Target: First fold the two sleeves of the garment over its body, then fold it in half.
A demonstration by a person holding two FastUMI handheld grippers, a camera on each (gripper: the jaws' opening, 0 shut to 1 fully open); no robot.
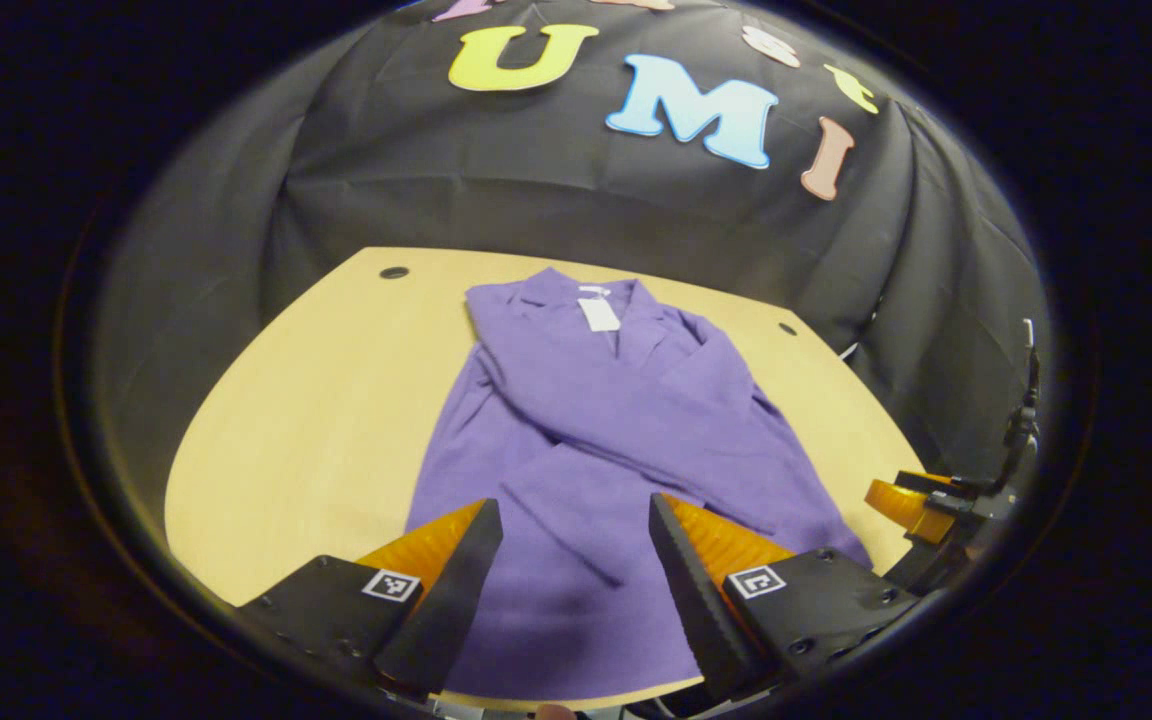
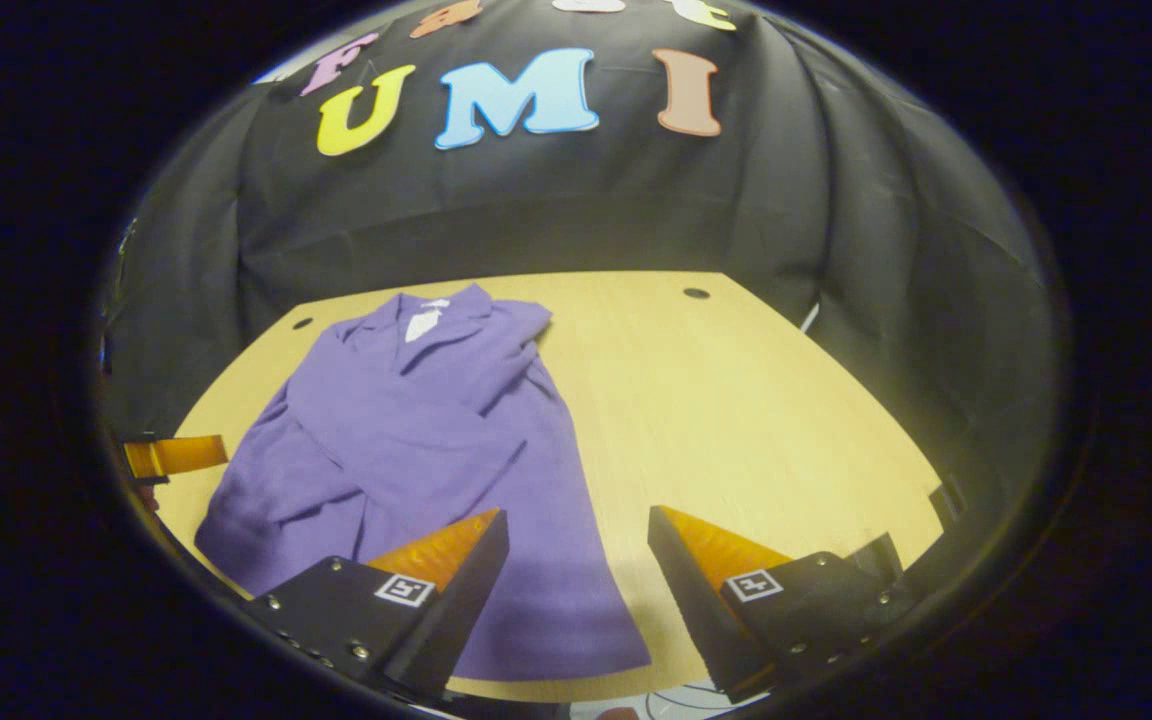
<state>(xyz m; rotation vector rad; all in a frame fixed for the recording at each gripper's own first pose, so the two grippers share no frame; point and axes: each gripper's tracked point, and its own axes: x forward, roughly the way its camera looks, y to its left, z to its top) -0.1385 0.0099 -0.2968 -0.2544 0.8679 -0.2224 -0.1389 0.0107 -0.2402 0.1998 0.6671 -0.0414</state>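
Purple knit fabric is what I am looking at: a cardigan is lying flat on the pale wooden worktop, its collar pointing toward the black cloth wall and its hem toward me. Its long axis is running from the near edge of the worktop to the far edge. Both sleeves are lying crossed over the body, one sleeve slanting diagonally down across the chest. A white neck label is showing inside the collar, but any writing on it is too small for me to read.

In the left gripper view, my left claw is hanging released above the hem end, its two fingers spread wide with the purple cloth showing between them, gripping nothing. Each finger is carrying a small square black-and-white marker. At the right edge of that view I am seeing part of the other claw, orange and black, beside the cardigan's lower corner.

In the right gripper view, the right claw is likewise released, fingers apart, hovering over the near right corner of the hem and the bare worktop beside it. The cardigan is lying left of centre there, collar away from me.
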